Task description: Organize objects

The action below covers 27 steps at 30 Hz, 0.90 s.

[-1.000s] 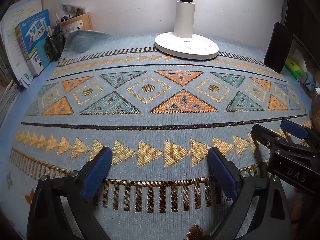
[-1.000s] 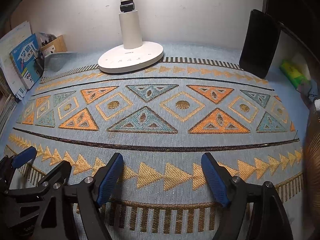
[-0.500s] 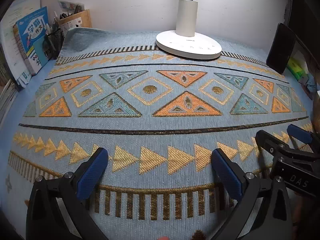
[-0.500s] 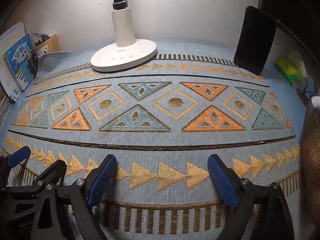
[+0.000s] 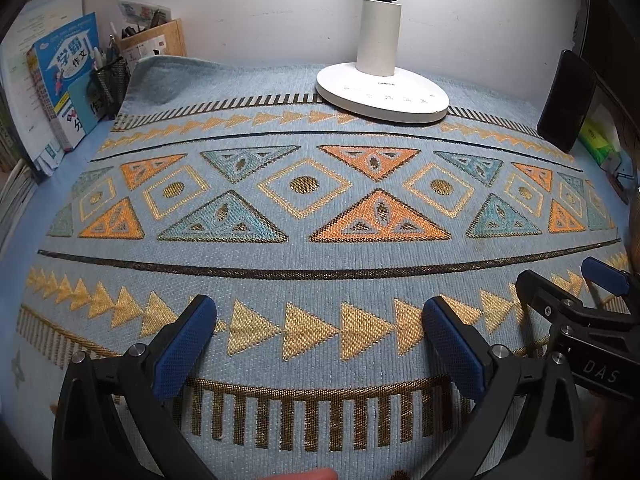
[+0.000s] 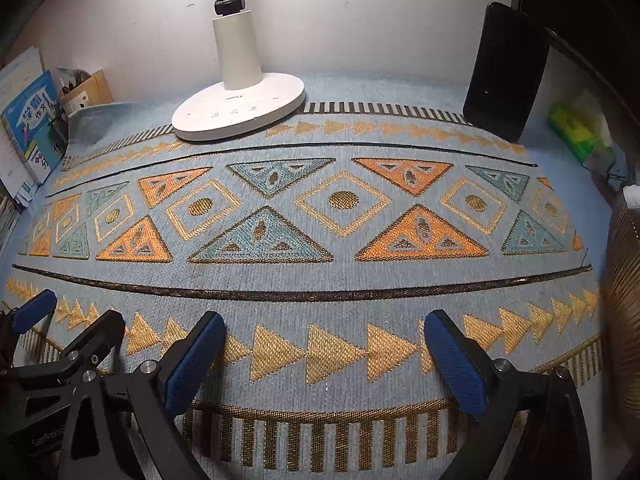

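Note:
My left gripper [image 5: 320, 320] hangs open over the near part of a blue patterned mat [image 5: 320, 248], nothing between its blue pads. My right gripper [image 6: 324, 332] is open too, beside it on the right, and shows at the right edge of the left wrist view [image 5: 572, 292]. The left gripper appears at the left edge of the right wrist view [image 6: 76, 316]. A white lamp base [image 5: 382, 94] stands at the back of the mat. A black phone [image 6: 506, 72] leans upright at the back right. Books [image 5: 60, 80] and a mesh pen holder [image 5: 108, 80] stand at the back left.
A cardboard box [image 5: 154, 46] with small items sits behind the pen holder. A green packet [image 6: 576, 132] lies on the right past the phone. A white wall closes the back. Dark furniture [image 6: 592, 8] rises on the right. The mat's back left corner [image 5: 160, 76] is curled up.
Both grippers have drawn back slightly toward the near edge, with the lamp sitting a little farther in view. Both stay open.

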Each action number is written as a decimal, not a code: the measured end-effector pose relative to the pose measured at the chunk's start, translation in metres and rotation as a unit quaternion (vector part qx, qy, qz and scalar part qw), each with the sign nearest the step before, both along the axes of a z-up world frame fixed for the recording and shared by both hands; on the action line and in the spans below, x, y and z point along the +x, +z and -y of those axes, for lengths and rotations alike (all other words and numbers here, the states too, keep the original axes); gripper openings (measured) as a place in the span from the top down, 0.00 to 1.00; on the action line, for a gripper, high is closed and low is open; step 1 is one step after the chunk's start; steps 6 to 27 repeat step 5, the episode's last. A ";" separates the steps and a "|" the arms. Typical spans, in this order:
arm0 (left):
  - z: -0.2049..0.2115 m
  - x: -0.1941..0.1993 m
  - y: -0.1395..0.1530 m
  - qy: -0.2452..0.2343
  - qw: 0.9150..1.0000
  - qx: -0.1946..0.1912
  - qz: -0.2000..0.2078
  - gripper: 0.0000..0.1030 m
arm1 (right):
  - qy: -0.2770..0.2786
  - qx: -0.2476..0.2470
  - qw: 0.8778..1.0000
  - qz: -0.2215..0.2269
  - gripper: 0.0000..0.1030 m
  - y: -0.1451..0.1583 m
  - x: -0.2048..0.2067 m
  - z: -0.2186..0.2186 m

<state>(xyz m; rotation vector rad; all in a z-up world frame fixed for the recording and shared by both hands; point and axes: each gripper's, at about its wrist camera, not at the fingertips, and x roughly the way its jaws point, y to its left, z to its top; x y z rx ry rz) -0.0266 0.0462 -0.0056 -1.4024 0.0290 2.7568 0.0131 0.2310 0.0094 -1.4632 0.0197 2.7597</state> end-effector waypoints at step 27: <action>0.000 0.000 0.000 0.000 1.000 0.000 0.000 0.00 | 0.000 0.000 1.000 0.000 0.02 0.000 0.001 0.000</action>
